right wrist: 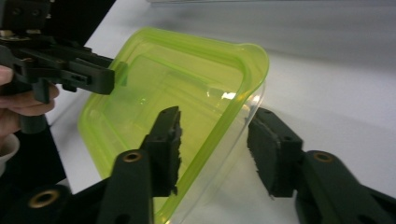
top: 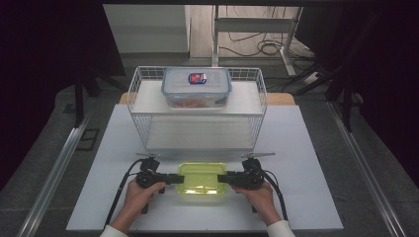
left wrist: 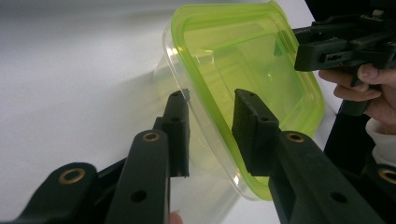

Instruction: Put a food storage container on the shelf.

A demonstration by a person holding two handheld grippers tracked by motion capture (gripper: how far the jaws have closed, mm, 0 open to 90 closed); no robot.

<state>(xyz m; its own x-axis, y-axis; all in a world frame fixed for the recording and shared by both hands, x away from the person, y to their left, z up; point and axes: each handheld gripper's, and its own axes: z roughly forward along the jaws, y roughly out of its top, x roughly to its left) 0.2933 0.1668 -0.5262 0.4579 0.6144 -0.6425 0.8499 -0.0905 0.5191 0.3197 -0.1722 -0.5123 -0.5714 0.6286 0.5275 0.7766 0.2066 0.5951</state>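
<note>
Green-lidded container (top: 201,178) sits near table's (top: 306,148) front edge, mid-width. Left gripper (top: 174,178) and right gripper (top: 223,178) each straddle an end rim, jaws open, not yet pressing.

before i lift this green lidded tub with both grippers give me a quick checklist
1. Left gripper straddles the rim of the green-lidded container: ok.
2. Left pads pressing on the rim: not ok, gaps show on both sides.
3. Right gripper straddles the opposite rim: ok.
4. Right pads pressing: not ok, the outer jaw stands clear of the wall.
5. Lid seated all round: cannot tell.
6. Lower level of the wire rack free for the tub: ok; the upper level holds the blue-lidded box.
</note>
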